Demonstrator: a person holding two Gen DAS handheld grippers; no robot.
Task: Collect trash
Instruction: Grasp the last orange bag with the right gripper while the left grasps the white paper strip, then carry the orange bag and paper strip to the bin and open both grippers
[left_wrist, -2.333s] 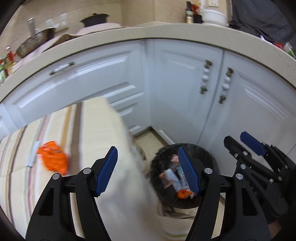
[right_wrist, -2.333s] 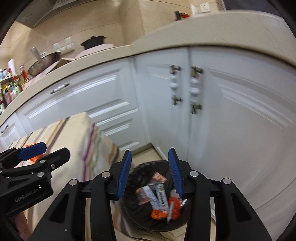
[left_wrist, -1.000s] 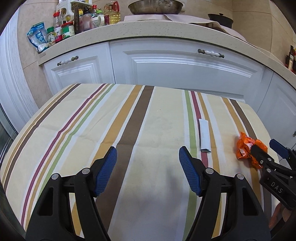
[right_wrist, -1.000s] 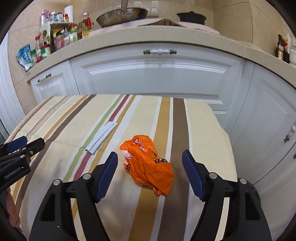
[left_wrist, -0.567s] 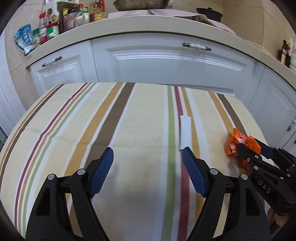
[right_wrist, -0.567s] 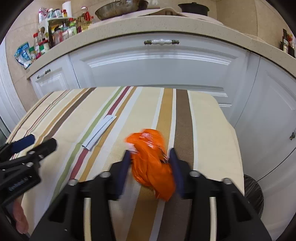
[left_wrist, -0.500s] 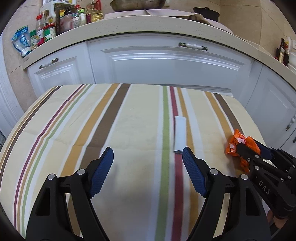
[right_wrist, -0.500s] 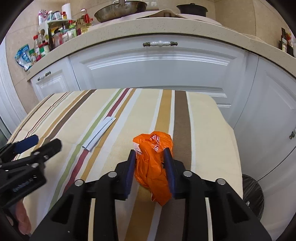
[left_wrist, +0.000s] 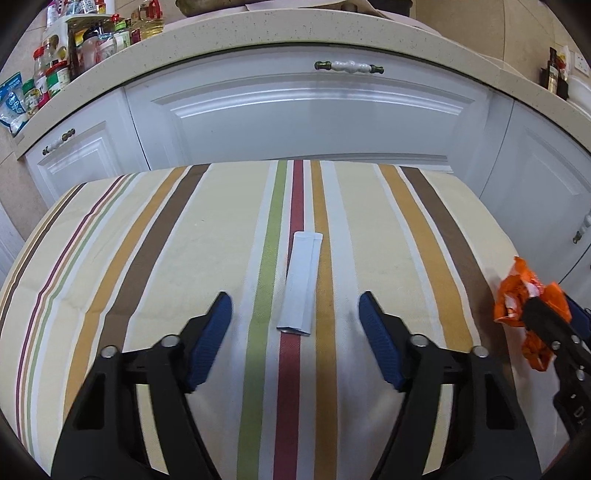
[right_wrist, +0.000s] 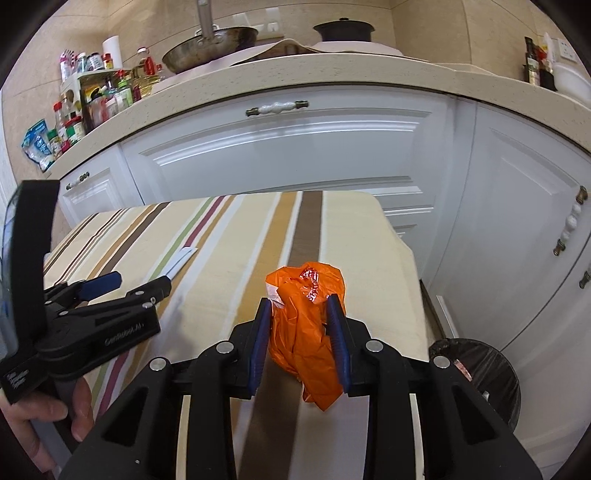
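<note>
A crumpled orange plastic bag (right_wrist: 304, 325) is pinched between the blue pads of my right gripper (right_wrist: 301, 314), lifted just above the striped tablecloth (right_wrist: 229, 236); it also shows at the right edge of the left wrist view as the orange bag (left_wrist: 517, 295). A flat pale-blue paper wrapper (left_wrist: 301, 282) lies on the cloth along a red stripe. My left gripper (left_wrist: 295, 317) hovers over the wrapper's near end with its jaws closing, the pads apart from the paper. From the right wrist view the wrapper (right_wrist: 181, 260) lies just beyond the left gripper (right_wrist: 131, 282).
A black-lined trash bin (right_wrist: 480, 365) stands on the floor right of the table, beside white cabinets (right_wrist: 288, 155). The counter (right_wrist: 332, 70) above carries bottles, a pan and a pot. A hand (right_wrist: 44, 421) holds the left gripper.
My right gripper shut on the orange bag and raised it. My left gripper moved right until the paper wrapper lay centred between its fingers, and its jaws narrowed a little.
</note>
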